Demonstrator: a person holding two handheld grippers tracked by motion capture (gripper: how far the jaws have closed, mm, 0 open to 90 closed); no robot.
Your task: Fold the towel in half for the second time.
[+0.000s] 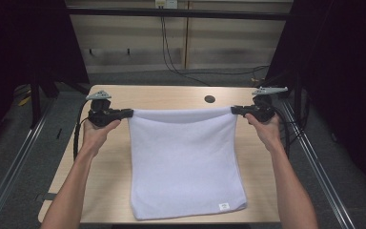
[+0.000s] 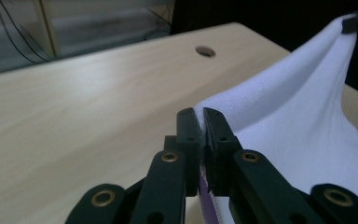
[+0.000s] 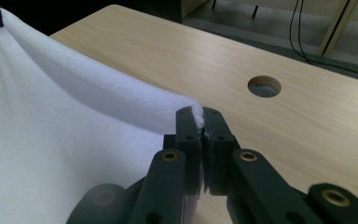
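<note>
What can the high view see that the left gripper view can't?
The high view takes in the person's forearms, both hands, the towel's near edge with its small label and the floor around the table.

The left gripper view brings up close the left gripper, its jaws shut on a corner of the towel, with a purple strip below them.

Both share the white towel lifted by its far corners, the wooden table and its round hole.

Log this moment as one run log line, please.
work: fold white terry towel | left claw: shut on far left corner | right claw: shut on far right corner | far edge: lifted, taut | near edge: on light wooden table
</note>
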